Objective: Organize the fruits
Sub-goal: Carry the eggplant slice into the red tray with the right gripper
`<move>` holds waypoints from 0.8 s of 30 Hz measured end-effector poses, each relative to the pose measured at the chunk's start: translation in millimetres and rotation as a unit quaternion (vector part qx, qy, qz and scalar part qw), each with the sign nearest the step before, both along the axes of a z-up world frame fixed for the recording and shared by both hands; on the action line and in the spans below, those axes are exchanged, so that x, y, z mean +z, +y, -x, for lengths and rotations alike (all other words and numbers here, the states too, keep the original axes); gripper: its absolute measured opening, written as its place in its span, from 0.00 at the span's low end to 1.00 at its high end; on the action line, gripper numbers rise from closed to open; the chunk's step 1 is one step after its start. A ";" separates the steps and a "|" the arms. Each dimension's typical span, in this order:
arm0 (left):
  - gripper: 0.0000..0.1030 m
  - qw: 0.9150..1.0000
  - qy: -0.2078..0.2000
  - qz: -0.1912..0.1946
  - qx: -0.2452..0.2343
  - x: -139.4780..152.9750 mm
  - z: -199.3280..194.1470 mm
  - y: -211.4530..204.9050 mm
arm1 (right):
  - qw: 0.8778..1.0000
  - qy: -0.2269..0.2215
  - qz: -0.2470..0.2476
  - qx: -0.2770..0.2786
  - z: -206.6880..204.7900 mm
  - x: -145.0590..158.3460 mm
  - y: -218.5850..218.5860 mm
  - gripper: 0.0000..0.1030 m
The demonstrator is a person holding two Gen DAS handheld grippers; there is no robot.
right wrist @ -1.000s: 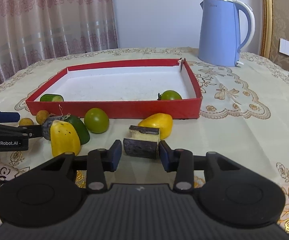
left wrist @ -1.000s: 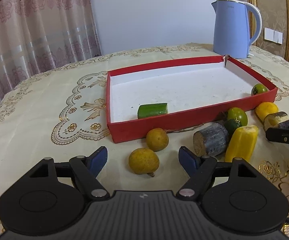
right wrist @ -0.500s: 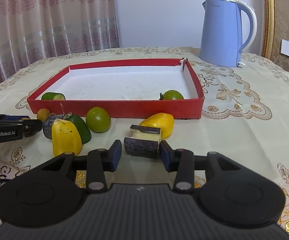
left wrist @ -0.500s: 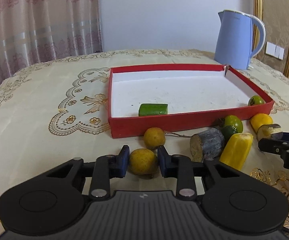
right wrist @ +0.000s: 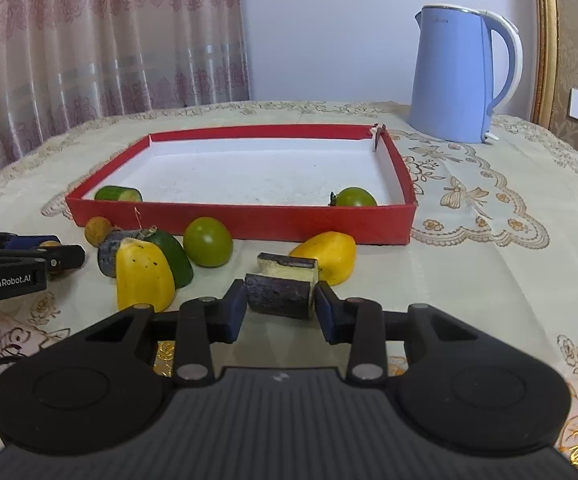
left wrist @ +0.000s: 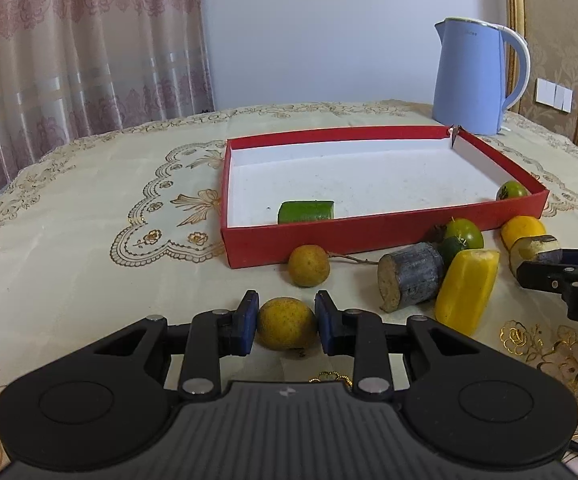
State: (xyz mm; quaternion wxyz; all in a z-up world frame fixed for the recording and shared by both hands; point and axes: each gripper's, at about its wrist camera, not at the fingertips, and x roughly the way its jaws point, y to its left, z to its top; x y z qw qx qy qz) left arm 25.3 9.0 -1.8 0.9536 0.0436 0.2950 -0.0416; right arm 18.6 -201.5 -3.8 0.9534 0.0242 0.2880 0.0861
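A cream embroidered tablecloth (left wrist: pixel 89 216) bears a shallow red cardboard tray (left wrist: pixel 369 236) that holds a green cucumber piece (left wrist: pixel 306 212) and a small green tomato (right wrist: pixel 355 197). The left gripper (left wrist: pixel 287 322) is clamped on a round yellow-brown fruit (left wrist: pixel 287 322) in front of the tray. The right gripper's (right wrist: pixel 280 303) jaws are closing onto a dark-skinned sugarcane chunk (right wrist: pixel 280 294), pads touching its ends

A red tray (left wrist: pixel 385 236) with white floor lies ahead of the gripper on a cream tablecloth (left wrist: pixel 89 216) with gold embroidery. Beyond it stands a pale blue kettle (left wrist: pixel 473 76)
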 end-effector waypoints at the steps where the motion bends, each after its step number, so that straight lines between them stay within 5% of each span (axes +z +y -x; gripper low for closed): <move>1: 0.29 1.000 0.000 -0.002 0.000 -0.2 -0.1 -0.5 | 1.000 0.000 0.001 -0.002 -0.4 0.1 0.1 0.34; 24: 0.29 1.000 0.005 0.020 -0.003 -4.0 -3.3 6.8 | 0.999 -0.024 -0.027 0.029 13.9 9.8 -15.3 0.32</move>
